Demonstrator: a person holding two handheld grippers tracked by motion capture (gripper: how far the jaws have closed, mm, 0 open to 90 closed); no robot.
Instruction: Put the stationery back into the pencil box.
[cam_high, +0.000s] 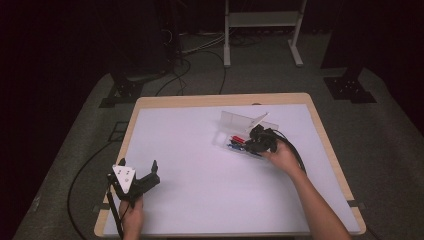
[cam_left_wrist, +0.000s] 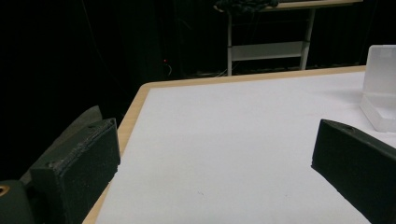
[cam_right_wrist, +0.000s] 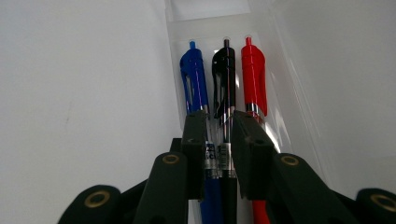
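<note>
A clear plastic pen case (cam_right_wrist: 210, 18) lies open on the white table, and in it a blue pen (cam_right_wrist: 194, 70), a black pen (cam_right_wrist: 224, 65) and a red pen (cam_right_wrist: 254, 70) lie side by side. My right gripper (cam_right_wrist: 219, 116) reaches into the case with its jaws close about the black pen's barrel. The blue pen's clear barrel also sits in the gap, and the red pen lies just outside the right jaw. From above, the right gripper (cam_high: 250, 146) is at the case (cam_high: 240, 122), right of the table's centre. My left gripper (cam_high: 138, 164) rests open near the front left corner, with nothing between its jaws (cam_left_wrist: 217, 140).
The case's lid (cam_high: 257, 120) stands tilted up at its far side, and the case (cam_left_wrist: 380, 93) appears at the right edge of the left gripper view. The white mat (cam_high: 200, 165) covers the wooden table. A metal stand (cam_high: 262, 20) and cables lie on the floor beyond.
</note>
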